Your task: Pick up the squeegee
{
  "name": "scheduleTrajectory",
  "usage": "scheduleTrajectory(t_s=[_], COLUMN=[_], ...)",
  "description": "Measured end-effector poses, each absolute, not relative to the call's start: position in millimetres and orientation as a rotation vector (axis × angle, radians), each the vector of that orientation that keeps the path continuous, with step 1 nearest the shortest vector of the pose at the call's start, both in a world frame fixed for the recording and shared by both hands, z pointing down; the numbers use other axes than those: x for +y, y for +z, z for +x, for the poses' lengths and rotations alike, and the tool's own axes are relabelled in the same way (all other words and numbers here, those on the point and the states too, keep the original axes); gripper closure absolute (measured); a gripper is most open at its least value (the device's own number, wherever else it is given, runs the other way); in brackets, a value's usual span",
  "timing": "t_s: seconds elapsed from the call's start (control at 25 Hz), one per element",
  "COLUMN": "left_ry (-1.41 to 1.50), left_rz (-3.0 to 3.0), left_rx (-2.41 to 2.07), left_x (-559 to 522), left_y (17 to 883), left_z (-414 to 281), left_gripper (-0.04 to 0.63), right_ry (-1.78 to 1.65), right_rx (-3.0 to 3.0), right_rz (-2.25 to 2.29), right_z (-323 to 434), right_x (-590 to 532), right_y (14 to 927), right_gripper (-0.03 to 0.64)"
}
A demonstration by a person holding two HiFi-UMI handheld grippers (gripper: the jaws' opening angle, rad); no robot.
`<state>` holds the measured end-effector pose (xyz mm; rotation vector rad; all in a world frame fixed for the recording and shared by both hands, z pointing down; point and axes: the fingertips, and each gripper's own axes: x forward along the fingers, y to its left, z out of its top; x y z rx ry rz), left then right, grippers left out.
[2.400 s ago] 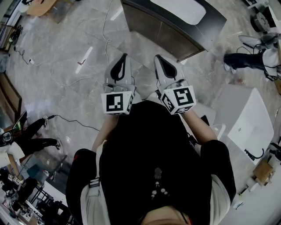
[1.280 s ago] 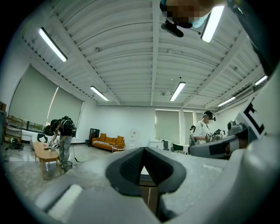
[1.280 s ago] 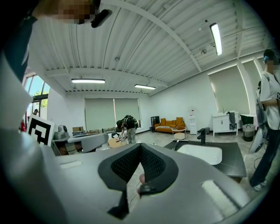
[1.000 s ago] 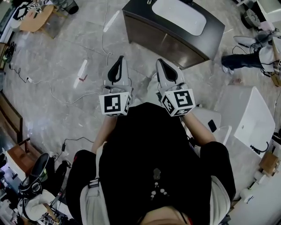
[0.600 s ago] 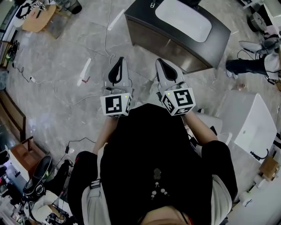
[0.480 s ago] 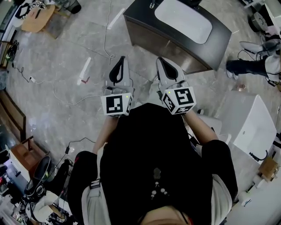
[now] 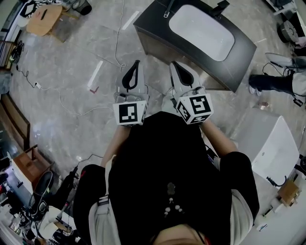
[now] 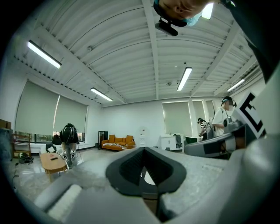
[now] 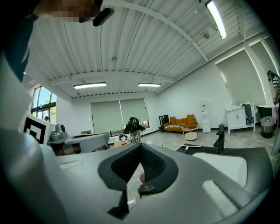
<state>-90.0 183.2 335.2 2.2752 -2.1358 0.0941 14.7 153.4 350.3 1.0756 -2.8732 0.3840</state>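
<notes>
A dark vanity counter [image 7: 158, 33] with a white basin [image 7: 203, 31] stands on the floor ahead of me. On its far left corner lies a slim pale tool [image 7: 167, 9], too small to tell for sure as the squeegee; in the right gripper view it shows as a pale bar [image 9: 189, 148]. My left gripper [image 7: 133, 66] and right gripper [image 7: 175, 66] are held level side by side, short of the counter's near edge. Both are shut with nothing between them; the tips meet in the left gripper view [image 8: 143, 151] and the right gripper view [image 9: 141, 146].
A black faucet [image 7: 221, 7] stands at the basin's far side. White cabinets [image 7: 267, 143] are at the right, with a person's legs [image 7: 270, 81] beyond. Cables [image 7: 62, 103] and a white strip [image 7: 95, 74] lie on the marble floor at left. A wooden table [image 7: 43, 16] is far left.
The dark counter has come nearer and shows more fully as I walk toward it. Both grippers stay shut, side by side, carried forward with me.
</notes>
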Motion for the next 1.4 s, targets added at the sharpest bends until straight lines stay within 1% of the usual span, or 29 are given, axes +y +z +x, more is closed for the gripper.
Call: scheduleTrajectory(t_s=[0.32,0.64,1.16,1.4], left_ry=[0.100,0.103,0.124,0.103], left_rz=[2.257,2.229,2.239,2.294], left_rx=[-2.168,-2.175,-2.140,-2.066], left_x=[120.8,70.0,19.7,-25.0], left_y=[331.5,340.7,352.6,357.3], left_z=[-72.7,-48.7,-48.1,-47.0], left_gripper=[0.594,0.594,0.594,0.594], right_ry=[0.377,0.404,0.419,0.415], right_rx=[-2.896,-2.903,-2.882,-2.836], right_rz=[1.018,1.019,1.095,1.173], right_z=[25.2,51.5,65.7,71.1], right_x=[93.6,35.6,-9.6,-44.3], right_y=[348.1,353.1,356.3,361.2], right_gripper=[0.615,0.615,0.615,0.615])
